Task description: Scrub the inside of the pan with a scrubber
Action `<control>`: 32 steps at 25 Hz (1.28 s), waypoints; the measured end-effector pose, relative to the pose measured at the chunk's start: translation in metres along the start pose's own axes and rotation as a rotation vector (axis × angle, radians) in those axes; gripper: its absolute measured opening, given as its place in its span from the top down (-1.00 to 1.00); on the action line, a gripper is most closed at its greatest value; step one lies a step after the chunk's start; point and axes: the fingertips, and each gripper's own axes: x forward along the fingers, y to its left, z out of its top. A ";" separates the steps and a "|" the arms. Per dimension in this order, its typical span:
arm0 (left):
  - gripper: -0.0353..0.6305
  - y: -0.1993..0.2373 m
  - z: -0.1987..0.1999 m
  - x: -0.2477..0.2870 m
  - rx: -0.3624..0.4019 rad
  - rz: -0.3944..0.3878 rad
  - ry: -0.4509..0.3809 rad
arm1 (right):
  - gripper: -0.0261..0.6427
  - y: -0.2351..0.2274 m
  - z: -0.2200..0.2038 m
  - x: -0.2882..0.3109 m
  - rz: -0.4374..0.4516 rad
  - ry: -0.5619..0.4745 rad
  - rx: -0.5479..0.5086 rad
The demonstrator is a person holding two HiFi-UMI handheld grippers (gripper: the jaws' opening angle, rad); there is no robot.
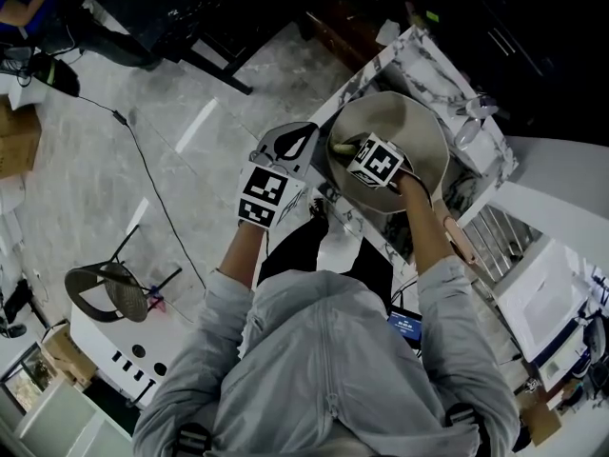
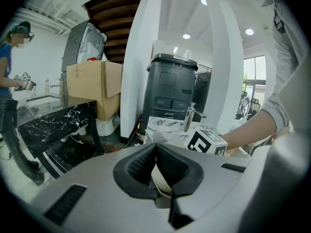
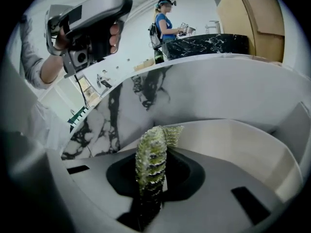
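Note:
A cream pan [image 1: 419,127] sits tilted over the marble sink, seen from above in the head view. My right gripper [image 1: 354,149] is inside it, shut on a green-yellow mesh scrubber [image 3: 151,152] whose tip touches the pan's inner wall [image 3: 233,140]. Its marker cube [image 2: 206,142] also shows in the left gripper view. My left gripper [image 1: 303,146] is at the pan's left edge. Its black pads [image 2: 138,166] are closed together on a piece of the cream pan [image 2: 160,181]. Whether that piece is rim or handle is hidden.
A marble counter [image 1: 404,50] surrounds the sink, with a faucet [image 2: 188,118] behind the pan. A black bin [image 2: 172,89], a cardboard box [image 2: 92,89] and a dark marble table [image 2: 53,123] stand beyond. Another person [image 3: 167,18] works at a far counter. A chair [image 1: 109,288] stands on the floor to the left.

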 end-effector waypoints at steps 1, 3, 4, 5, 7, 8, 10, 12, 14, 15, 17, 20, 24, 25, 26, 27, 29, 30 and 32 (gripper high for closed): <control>0.82 -0.001 0.001 0.000 0.002 -0.003 -0.002 | 0.67 0.005 -0.002 -0.001 0.023 0.006 -0.007; 0.82 -0.005 0.004 0.001 0.007 -0.012 -0.003 | 0.67 0.015 -0.006 -0.002 0.066 0.019 -0.016; 0.82 -0.007 0.005 0.001 0.010 -0.016 -0.003 | 0.67 0.020 -0.008 -0.003 0.085 0.025 -0.017; 0.82 -0.009 0.007 0.002 0.013 -0.020 -0.003 | 0.67 0.023 -0.010 -0.004 0.103 0.030 -0.016; 0.82 -0.012 0.010 0.004 0.018 -0.027 -0.005 | 0.67 0.030 -0.014 -0.008 0.142 0.039 0.000; 0.82 -0.014 0.011 0.004 0.020 -0.030 -0.007 | 0.67 0.034 -0.016 -0.009 0.164 0.044 0.011; 0.82 -0.017 0.014 0.005 0.024 -0.038 -0.009 | 0.67 0.042 -0.021 -0.013 0.212 0.060 0.026; 0.82 -0.019 0.016 0.006 0.026 -0.045 -0.009 | 0.67 0.050 -0.029 -0.016 0.261 0.089 0.031; 0.82 -0.021 0.018 0.007 0.028 -0.050 -0.012 | 0.67 0.058 -0.038 -0.021 0.322 0.127 0.048; 0.82 -0.022 0.019 0.007 0.029 -0.051 -0.015 | 0.67 0.062 -0.042 -0.024 0.353 0.149 0.061; 0.82 -0.025 0.021 0.007 0.032 -0.056 -0.018 | 0.67 0.070 -0.051 -0.032 0.410 0.193 0.086; 0.82 -0.031 0.021 0.008 0.032 -0.068 -0.016 | 0.67 0.080 -0.063 -0.043 0.473 0.261 0.100; 0.82 -0.036 0.023 0.007 0.035 -0.081 -0.019 | 0.67 0.086 -0.081 -0.055 0.501 0.376 0.093; 0.82 -0.037 0.024 0.007 0.036 -0.083 -0.020 | 0.67 0.086 -0.087 -0.059 0.500 0.414 0.086; 0.82 -0.038 0.024 0.006 0.037 -0.084 -0.022 | 0.67 0.087 -0.093 -0.063 0.498 0.452 0.077; 0.82 -0.039 0.025 0.005 0.037 -0.085 -0.024 | 0.67 0.087 -0.098 -0.066 0.494 0.488 0.069; 0.82 -0.041 0.025 0.004 0.038 -0.088 -0.027 | 0.67 0.087 -0.107 -0.073 0.482 0.543 0.057; 0.82 -0.041 0.026 0.003 0.039 -0.089 -0.028 | 0.67 0.087 -0.111 -0.076 0.475 0.564 0.055; 0.82 -0.043 0.026 0.002 0.040 -0.090 -0.030 | 0.67 0.085 -0.118 -0.080 0.458 0.599 0.054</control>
